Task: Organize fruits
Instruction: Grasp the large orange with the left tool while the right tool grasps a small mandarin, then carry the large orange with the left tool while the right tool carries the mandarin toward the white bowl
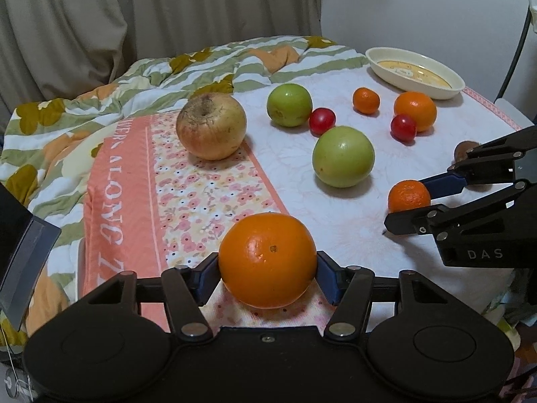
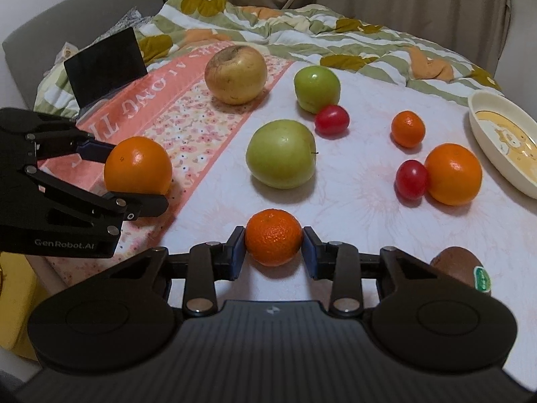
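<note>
1. Left wrist view is showing the left gripper (image 1: 267,273) clamping a big orange (image 1: 267,259), blue pads pressing on both its flanks, the fruit sitting on the cloth (image 1: 335,208) well short of the dish (image 1: 415,73).
2. Over in the right wrist view, the right gripper (image 2: 273,252) is squeezing a mandarin (image 2: 273,236); the left pad is touching the peel, and the right pad is looking just about in contact.
3. Both fruits are resting on the cloth, not yet lifted, on the near side of the spread, far from the dish.
4. Between them and the dish, two green apples (image 2: 281,153) (image 2: 316,88), two red tomatoes (image 2: 411,179) (image 2: 332,119), a second orange (image 2: 453,174) and a small mandarin (image 2: 407,129) are lying in the way.
5. A yellow apple (image 2: 236,74) is sitting far from the dish, and a kiwi (image 2: 461,267) is lurking right beside the right gripper.
6. Risk one: round, slick peel. If the pads are biting below or above the widest part, either fruit could be squirting out on the lift.
7. Risk two: the cloth is soft, so a dropped fruit could roll into its neighbours.
8. Risk three: carrying low toward the dish could be knocking the tomato and orange beside it.
9. Risk four: both grippers heading dishward together could be clashing.
</note>
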A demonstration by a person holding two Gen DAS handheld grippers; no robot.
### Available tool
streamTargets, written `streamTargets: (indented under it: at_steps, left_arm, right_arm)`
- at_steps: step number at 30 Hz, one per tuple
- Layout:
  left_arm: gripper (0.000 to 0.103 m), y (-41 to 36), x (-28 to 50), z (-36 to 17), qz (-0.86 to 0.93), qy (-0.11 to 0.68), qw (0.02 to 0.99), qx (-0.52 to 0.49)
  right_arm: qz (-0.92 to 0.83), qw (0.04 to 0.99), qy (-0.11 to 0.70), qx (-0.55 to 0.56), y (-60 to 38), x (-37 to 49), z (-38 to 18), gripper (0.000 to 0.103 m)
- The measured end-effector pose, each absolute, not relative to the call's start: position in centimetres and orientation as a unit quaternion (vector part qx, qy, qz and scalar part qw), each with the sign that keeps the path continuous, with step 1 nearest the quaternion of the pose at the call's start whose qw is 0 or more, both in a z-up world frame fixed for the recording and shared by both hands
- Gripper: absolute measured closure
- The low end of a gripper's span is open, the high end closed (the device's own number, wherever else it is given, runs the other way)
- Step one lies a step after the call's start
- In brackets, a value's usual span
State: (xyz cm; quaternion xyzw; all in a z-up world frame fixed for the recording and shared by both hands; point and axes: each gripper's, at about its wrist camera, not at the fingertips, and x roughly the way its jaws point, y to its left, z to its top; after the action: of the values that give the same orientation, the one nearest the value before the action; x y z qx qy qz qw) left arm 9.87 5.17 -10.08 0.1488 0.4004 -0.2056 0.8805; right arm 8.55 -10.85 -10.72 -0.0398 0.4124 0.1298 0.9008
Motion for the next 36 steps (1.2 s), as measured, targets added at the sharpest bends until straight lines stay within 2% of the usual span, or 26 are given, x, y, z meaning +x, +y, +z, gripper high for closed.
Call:
streamTargets:
  at_steps: [14,26,36]
  left_arm:
    - [0.039,1.1,7.2,-4.1,-0.184,0.372,0.902,0.117]
    - [0.039,-8.9,5.3,0.4,-0.128,0.34,0.928,0.08]
    - [0.039,-16.8,8.0,2.2,-0.102,0.318,0.942,0.024]
  right_arm:
    - [0.112,0.921,0.374,-0.006,-15.4,4.7,-4.3,0.052]
    - [0.116,0.929,0.351,-0.008,-27.6,3.6,0.8,0.052]
    - [0.082,0.936,0.341,-0.014,-38.0,7.0,2.9,0.052]
